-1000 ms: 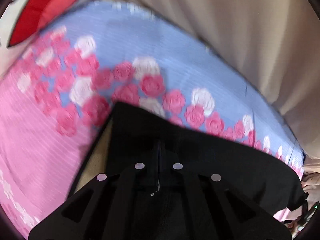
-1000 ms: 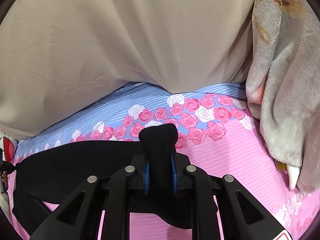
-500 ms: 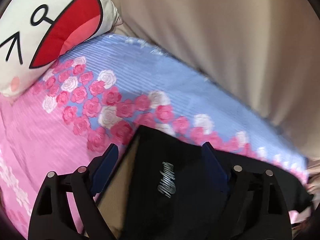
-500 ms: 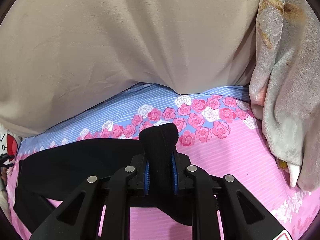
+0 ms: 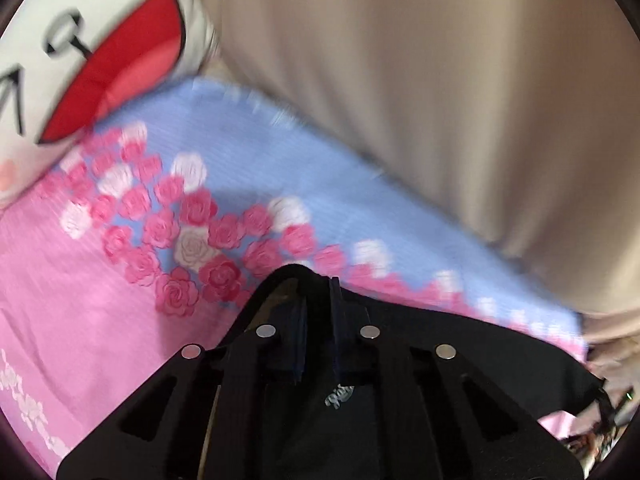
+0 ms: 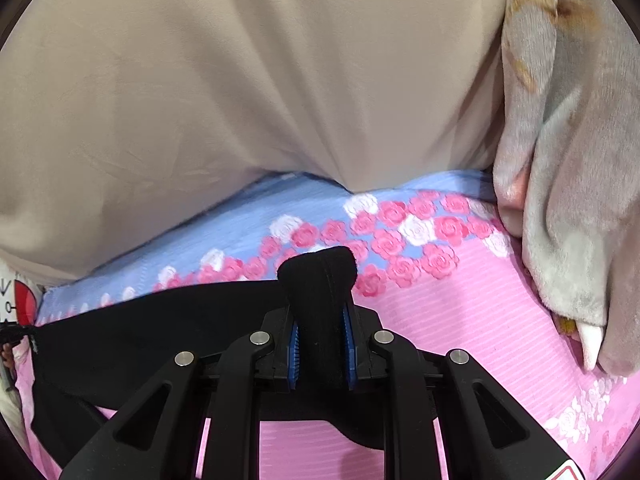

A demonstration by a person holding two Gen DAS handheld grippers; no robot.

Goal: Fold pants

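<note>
The black pants [image 5: 460, 344] lie stretched across a pink and blue rose-print bedsheet [image 5: 100, 288]. My left gripper [image 5: 318, 312] is shut on the pants' waistband corner; a silver logo shows just behind the fingers. In the right wrist view the pants [image 6: 160, 320] run off to the left. My right gripper [image 6: 320, 320] is shut on a bunched fold of the black fabric, which sticks up between the blue pads [image 6: 295, 344].
A beige cloth-covered wall or headboard [image 6: 240, 80] rises behind the bed. A white cartoon-face pillow [image 5: 80, 60] lies at the far left. A grey fleece blanket [image 6: 568, 160] is heaped at the right. The sheet [image 6: 460, 320] extends right of the pants.
My left gripper was shut on the pants, opened half a second ago, and has shut again on the waistband corner. My right gripper has kept its hold and barely moved.
</note>
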